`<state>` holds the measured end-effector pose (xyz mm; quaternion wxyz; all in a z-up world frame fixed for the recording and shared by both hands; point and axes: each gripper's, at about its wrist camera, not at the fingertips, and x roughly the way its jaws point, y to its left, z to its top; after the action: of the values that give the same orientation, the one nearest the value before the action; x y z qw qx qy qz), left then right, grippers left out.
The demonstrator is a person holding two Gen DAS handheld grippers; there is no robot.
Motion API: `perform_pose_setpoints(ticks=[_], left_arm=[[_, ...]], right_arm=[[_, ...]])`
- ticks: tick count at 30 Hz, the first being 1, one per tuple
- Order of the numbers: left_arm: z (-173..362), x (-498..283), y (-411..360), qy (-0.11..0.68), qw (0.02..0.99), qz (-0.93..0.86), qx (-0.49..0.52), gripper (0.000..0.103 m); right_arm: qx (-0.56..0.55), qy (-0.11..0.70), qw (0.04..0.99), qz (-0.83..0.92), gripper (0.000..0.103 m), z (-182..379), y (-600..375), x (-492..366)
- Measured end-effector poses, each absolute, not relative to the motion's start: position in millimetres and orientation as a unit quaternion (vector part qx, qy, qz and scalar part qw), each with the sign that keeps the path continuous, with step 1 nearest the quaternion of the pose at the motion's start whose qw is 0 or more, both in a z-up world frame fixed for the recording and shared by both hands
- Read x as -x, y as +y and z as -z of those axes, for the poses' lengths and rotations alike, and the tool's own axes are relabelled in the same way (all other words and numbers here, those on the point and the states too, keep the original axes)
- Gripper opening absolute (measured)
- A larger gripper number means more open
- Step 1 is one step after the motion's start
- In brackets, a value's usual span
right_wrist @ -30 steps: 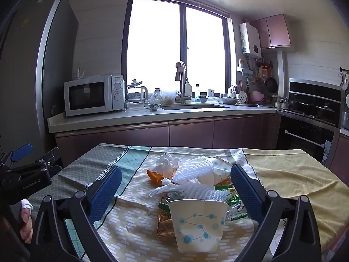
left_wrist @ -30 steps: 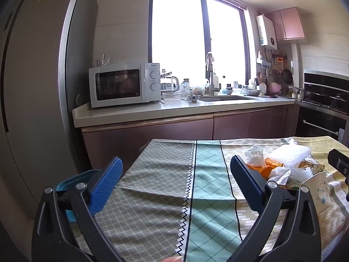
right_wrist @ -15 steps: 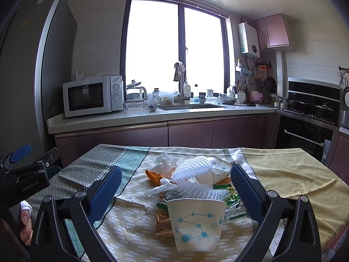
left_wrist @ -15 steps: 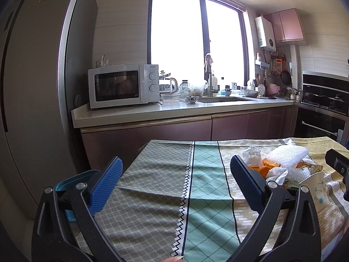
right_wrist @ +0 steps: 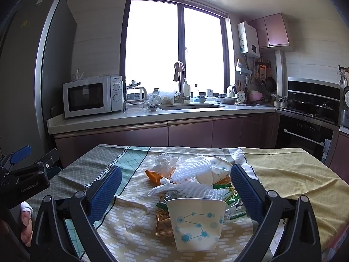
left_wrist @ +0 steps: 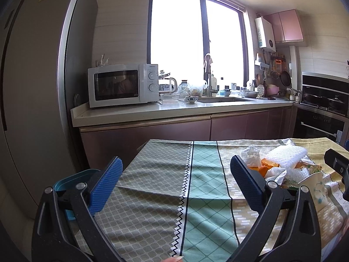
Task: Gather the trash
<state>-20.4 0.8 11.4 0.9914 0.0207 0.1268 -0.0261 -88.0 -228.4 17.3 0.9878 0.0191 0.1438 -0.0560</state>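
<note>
A pile of trash lies on the clothed table (right_wrist: 290, 172): a paper cup (right_wrist: 196, 222) with blue dots nearest me, white foam netting (right_wrist: 192, 170), crumpled tissue (right_wrist: 164, 162), orange peel (right_wrist: 153, 175), snack wrappers (right_wrist: 232, 198) and a second paper cup (right_wrist: 214, 173) on its side. My right gripper (right_wrist: 175, 193) is open, its jaws either side of the near cup, a little short of it. My left gripper (left_wrist: 175, 184) is open and empty over the table's left part; the pile (left_wrist: 270, 166) lies to its right.
A blue bin (left_wrist: 72, 181) stands on the floor at the table's left edge. Behind the table runs a kitchen counter (left_wrist: 174, 111) with a microwave (left_wrist: 122, 85), sink and dishes. A fridge (left_wrist: 28, 87) stands left, an oven (right_wrist: 305, 128) right.
Both grippers have drifted slightly; the right one sits a little lower and closer over the near paper cup. Nothing was taken hold of.
</note>
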Motion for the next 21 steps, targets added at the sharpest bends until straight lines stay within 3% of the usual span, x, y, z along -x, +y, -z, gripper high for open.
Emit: perform_pose_setpoints(ticks=[21], left_arm=[[-8.2,25.5,0.0,0.124,0.992,0.027,-0.02,0.097]], right_arm=[[-0.023,0.145,0.988,0.054,0.097,-18.1,-229.3,86.3]])
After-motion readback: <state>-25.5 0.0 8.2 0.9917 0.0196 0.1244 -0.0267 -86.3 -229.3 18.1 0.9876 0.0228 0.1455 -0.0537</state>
